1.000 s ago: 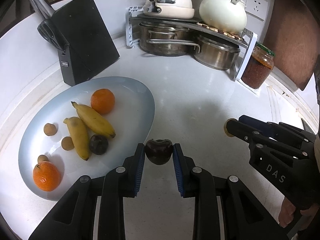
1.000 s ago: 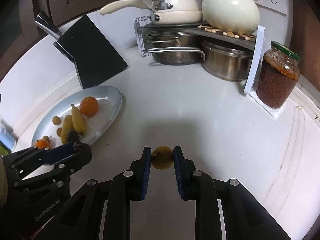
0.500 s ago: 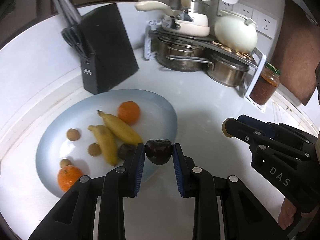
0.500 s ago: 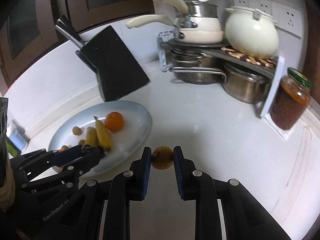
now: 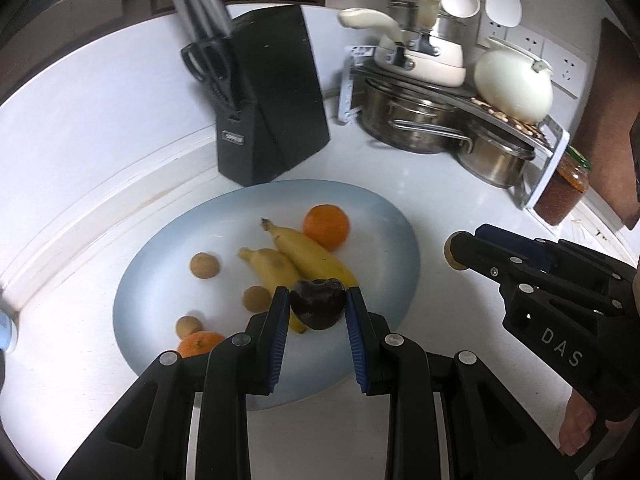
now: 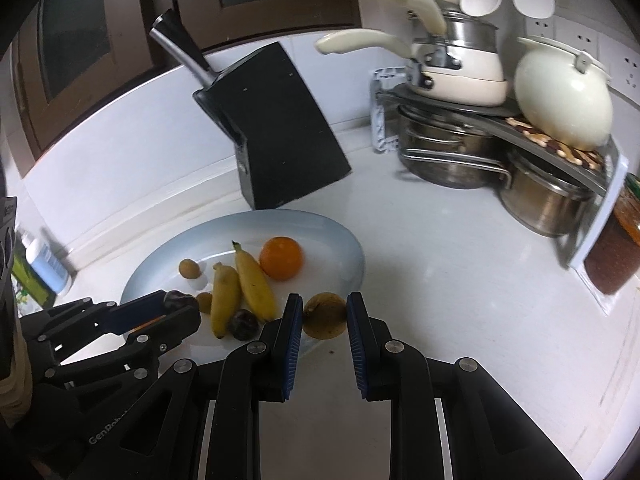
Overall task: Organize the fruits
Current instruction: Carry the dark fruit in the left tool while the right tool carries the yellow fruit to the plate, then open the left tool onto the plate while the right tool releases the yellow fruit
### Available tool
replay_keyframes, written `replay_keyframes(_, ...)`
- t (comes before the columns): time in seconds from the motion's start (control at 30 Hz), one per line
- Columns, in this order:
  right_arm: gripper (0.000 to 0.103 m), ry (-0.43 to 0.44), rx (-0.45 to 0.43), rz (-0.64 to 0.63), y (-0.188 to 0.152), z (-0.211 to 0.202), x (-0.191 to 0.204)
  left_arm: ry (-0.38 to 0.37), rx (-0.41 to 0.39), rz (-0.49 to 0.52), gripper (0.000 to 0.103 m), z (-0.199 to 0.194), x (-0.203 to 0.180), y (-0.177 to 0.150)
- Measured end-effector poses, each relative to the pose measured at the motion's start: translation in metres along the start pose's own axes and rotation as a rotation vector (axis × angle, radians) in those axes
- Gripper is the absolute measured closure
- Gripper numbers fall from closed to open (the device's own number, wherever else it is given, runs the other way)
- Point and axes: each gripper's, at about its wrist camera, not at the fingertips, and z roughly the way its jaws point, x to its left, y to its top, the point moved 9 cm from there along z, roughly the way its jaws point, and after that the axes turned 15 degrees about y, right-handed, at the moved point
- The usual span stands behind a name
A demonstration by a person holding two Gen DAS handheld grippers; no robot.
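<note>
My left gripper (image 5: 318, 306) is shut on a dark purple plum (image 5: 318, 304) and holds it above the pale blue oval plate (image 5: 384, 216). The plate holds two bananas (image 5: 304, 254), two oranges (image 5: 326, 226), several small brown fruits (image 5: 204, 265) and, in the right wrist view, another dark plum (image 6: 244, 324). My right gripper (image 6: 324, 315) is shut on a small brown round fruit (image 6: 324, 315) just off the plate's right rim (image 6: 356, 256). The right gripper also shows in the left wrist view (image 5: 454, 249), and the left gripper in the right wrist view (image 6: 182, 306).
A black knife block (image 5: 272, 96) stands behind the plate. A rack with steel pots (image 5: 416, 120) and cream cookware (image 5: 514, 84) fills the back right corner, with a red jar (image 5: 560, 196) beside it. A small bottle (image 6: 44, 260) stands at the far left.
Both grippers have moved left toward the plate with their fruits. The left one now hangs over the plate; the right one has reached its right rim.
</note>
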Motion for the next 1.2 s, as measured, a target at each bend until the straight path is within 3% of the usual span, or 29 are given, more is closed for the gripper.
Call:
replay_keyframes(0.17, 0.08, 0.019, 0.019, -0.012, 0.001, 0.015, 0.006, 0.018, 0.02, -0.011, 0.075, 0.01, 0.011, -0.003)
replay_keyframes(0.23, 0.094, 0.027, 0.03, -0.017, 0.002, 0.023, 0.008, 0.025, 0.028, -0.015, 0.075, 0.014, 0.015, -0.003)
replay_keyframes(0.27, 0.095, 0.033, 0.04, -0.019, 0.002, 0.028, 0.009, 0.029, 0.037, -0.018, 0.075, 0.019, 0.017, -0.004)
replay_keyframes(0.5, 0.095, 0.057, 0.084, -0.008, 0.002, 0.061, 0.002, 0.044, 0.083, -0.033, 0.075, 0.04, 0.027, -0.013)
replay_keyframes(0.8, 0.095, 0.047, 0.104, -0.018, 0.004, 0.073, 0.0, 0.036, 0.14, -0.029, 0.074, 0.06, 0.026, -0.021)
replay_keyframes(0.87, 0.095, 0.044, 0.11, -0.018, 0.003, 0.074, -0.002, 0.026, 0.149, -0.028, 0.068, 0.06, 0.024, -0.022)
replay_keyframes(0.93, 0.095, 0.044, 0.113, -0.014, 0.002, 0.074, -0.002, 0.037, 0.136, -0.035, 0.053, 0.057, 0.026, -0.021)
replay_keyframes(1.2, 0.094, 0.03, 0.095, 0.009, 0.0, 0.063, -0.003, 0.097, 0.07, -0.048, 0.034, 0.034, 0.034, -0.01)
